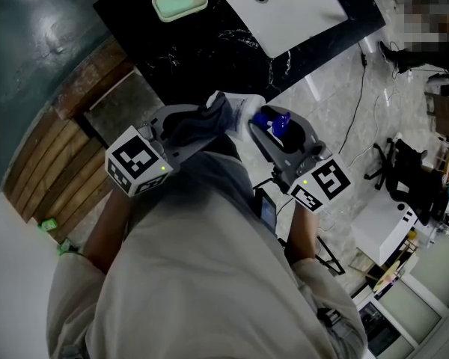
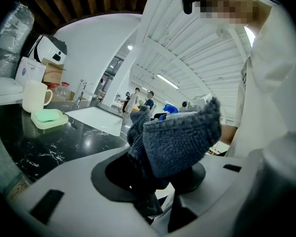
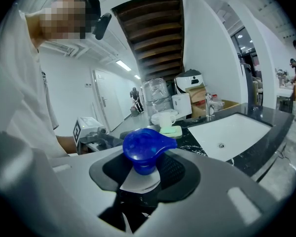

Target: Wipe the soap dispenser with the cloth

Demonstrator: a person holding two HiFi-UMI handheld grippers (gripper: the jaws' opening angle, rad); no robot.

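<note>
Left gripper: jaws pinching the grey cloth.
Right gripper: jaws clamped on the soap dispenser, blue pump.
Location: both below the sink, just beside each other.
Lettering: unreadable.

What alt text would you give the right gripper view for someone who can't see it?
The right gripper is shut on a soap dispenser, its blue pump head in the middle. Behind it, a black counter holds a white sink, a green soap dish and a mug.
</note>
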